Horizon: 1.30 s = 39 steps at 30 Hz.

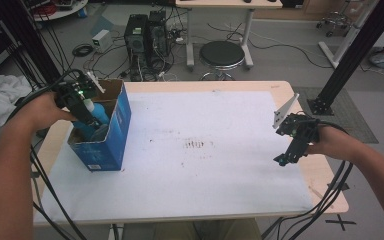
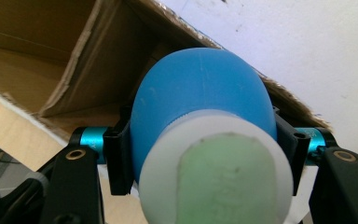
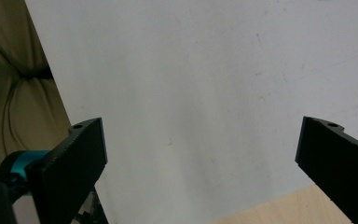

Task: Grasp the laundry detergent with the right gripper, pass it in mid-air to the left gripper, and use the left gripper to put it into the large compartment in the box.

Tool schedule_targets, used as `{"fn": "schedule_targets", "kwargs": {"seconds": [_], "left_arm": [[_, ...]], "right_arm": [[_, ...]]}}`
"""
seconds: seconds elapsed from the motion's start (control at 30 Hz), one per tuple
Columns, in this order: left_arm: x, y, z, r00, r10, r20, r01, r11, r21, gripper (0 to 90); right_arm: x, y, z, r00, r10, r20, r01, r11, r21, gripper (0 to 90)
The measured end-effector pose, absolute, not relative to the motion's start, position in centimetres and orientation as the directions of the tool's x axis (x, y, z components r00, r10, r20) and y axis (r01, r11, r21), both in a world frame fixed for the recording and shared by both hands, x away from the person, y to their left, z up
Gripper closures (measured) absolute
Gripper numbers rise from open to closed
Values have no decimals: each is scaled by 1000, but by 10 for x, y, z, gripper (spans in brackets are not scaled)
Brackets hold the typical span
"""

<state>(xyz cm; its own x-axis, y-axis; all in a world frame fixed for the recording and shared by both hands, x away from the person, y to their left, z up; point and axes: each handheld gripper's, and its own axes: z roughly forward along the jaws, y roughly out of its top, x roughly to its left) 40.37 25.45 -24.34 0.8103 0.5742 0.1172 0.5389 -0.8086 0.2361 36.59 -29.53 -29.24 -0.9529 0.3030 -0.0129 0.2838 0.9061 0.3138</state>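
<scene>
- Forearms enter the high view from the bottom corners; the left gripper (image 1: 82,102) hangs over the open top of a blue cardboard box with a brown inside (image 1: 111,137), which stands on the left part of a white sheet covering the wooden table (image 1: 200,145).
- Clamped between its jaws is a blue rounded plastic bottle with a white cap (image 1: 96,114), its lower part already below the box's rim.
- Well apart, at the sheet's right edge, the right gripper (image 1: 286,159) points down at the sheet with nothing between its jaws.
- Beyond the table, a black round stool (image 1: 222,54) and dark computer towers (image 1: 144,36) stand on the grey floor.
- Nearest the lens in the left gripper view, the bottle (image 2: 200,116) shows its white cap with a pale green top, pressed on both sides by the jaws of the left gripper (image 2: 200,154).
- Ahead of those jaws lie the box's brown inner walls and torn flap (image 2: 88,60); the sheet (image 2: 307,51) shows past the rim.
- Black jaws of the right gripper (image 3: 200,154) stand wide apart in the right gripper view, with bare sheet (image 3: 200,70) between and ahead of them.
- Left of that gripper's jaws, olive cloth (image 3: 14,88) shows beside the sheet; a strip of table wood (image 3: 284,210) shows low between them.
</scene>
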Motion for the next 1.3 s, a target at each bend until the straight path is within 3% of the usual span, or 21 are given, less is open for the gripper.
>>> {"fn": "schedule_targets", "kwargs": {"seconds": [0.67,1.1,1.17,1.3], "left_arm": [[409,254,-281,818,566,98,547,-820,172,377],[413,254,-279,801,593,85,573,-800,179,371],[413,256,-274,787,610,91,586,-785,200,318],[411,259,-264,785,612,94,585,-783,212,308]], "right_arm": [[369,-292,-296,-954,299,4,285,907,310,10],[369,-292,-296,-956,294,5,281,908,312,10],[368,-292,-296,-956,295,4,281,907,312,11],[368,-292,-295,-956,295,4,281,906,316,10]]}}
